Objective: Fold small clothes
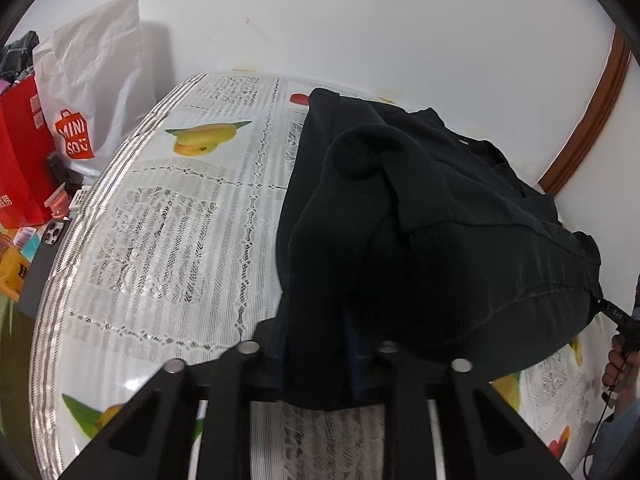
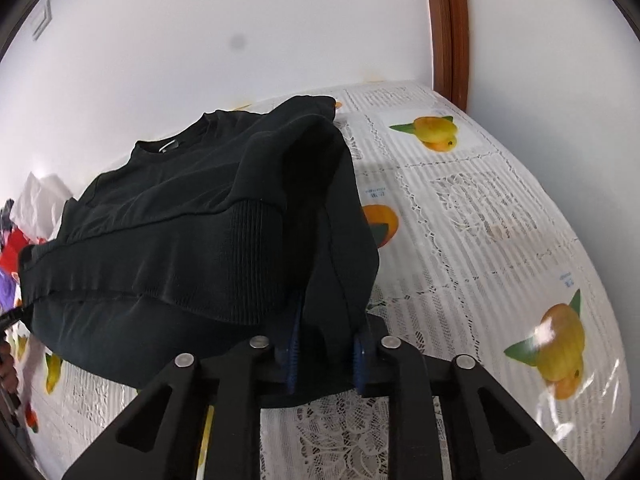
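Observation:
A black sweatshirt (image 1: 440,208) with a ribbed hem and round collar lies bunched on the table, its near edge lifted. My left gripper (image 1: 318,360) is shut on a fold of its left side, with the blue pads (image 1: 356,364) pressing the cloth. In the right wrist view the same sweatshirt (image 2: 180,220) spreads to the left. My right gripper (image 2: 326,356) is shut on its right side, cloth squeezed between the blue pads (image 2: 294,356). The hem hangs stretched between both grippers. A hand (image 1: 616,364) on the other gripper shows at the right edge of the left wrist view.
The table wears a lace cloth with fruit prints (image 1: 160,240) (image 2: 480,220) under clear plastic. Beyond its left edge stand a white shopping bag (image 1: 88,80), a red bag (image 1: 20,160) and a phone (image 1: 52,236). A white wall and wooden door frame (image 2: 448,28) back the table.

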Available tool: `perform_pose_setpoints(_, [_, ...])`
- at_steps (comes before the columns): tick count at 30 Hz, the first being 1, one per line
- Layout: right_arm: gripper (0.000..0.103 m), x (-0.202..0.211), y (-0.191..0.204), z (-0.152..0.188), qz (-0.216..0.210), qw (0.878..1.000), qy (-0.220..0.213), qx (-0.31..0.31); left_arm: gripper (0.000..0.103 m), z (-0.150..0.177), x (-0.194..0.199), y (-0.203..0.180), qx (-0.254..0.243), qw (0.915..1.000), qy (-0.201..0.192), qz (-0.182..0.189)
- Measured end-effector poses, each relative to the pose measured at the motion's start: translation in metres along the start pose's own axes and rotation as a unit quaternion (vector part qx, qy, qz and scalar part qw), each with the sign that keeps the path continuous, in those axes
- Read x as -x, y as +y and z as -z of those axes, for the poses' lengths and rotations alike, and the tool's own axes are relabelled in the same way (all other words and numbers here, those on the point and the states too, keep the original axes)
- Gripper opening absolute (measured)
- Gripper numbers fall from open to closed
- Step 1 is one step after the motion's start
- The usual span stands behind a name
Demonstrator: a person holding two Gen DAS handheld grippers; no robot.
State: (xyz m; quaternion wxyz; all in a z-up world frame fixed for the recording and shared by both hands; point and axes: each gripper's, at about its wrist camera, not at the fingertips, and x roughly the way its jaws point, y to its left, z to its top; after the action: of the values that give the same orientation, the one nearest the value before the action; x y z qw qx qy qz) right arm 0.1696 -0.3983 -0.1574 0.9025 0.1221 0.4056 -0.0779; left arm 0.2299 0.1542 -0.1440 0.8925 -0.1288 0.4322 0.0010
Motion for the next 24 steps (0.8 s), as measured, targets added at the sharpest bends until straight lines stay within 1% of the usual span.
perform_pose_setpoints(2, [0.015,0.006,-0.002,0.003,-0.004,1.0,-0.001,-0.004,0.016,0.004,0.01,-0.001,0.006,1.0,0.0,0.001])
perform_pose_setpoints(4, [0.015,0.015,-0.003,0.007,-0.007,1.0,-0.003,-0.006,0.016,0.009,0.018,-0.003,0.003,1.0,-0.003,-0.002])
perform_pose_setpoints(8, [0.015,0.032,-0.003,0.023,-0.003,1.0,-0.004,0.004,0.015,0.03,0.036,-0.015,-0.017,0.9995,-0.001,-0.025])
perform_pose_setpoints(10, [0.015,0.042,-0.007,0.033,-0.005,1.0,-0.003,0.004,0.016,0.045,0.045,-0.018,-0.02,0.9993,0.002,-0.031])
perform_pose_setpoints(17, [0.015,0.069,-0.017,0.063,-0.002,1.0,-0.004,0.006,0.016,0.085,0.073,-0.024,-0.018,0.9993,0.005,-0.032])
perform_pose_setpoints(22, [0.015,0.084,-0.021,0.085,0.004,1.0,-0.003,0.006,0.016,0.109,0.085,-0.026,-0.024,0.9991,0.009,-0.034])
perform_pose_setpoints(24, [0.016,0.087,-0.022,0.091,0.012,1.0,0.0,0.011,0.017,0.114,0.087,-0.025,-0.026,0.9991,0.009,-0.033])
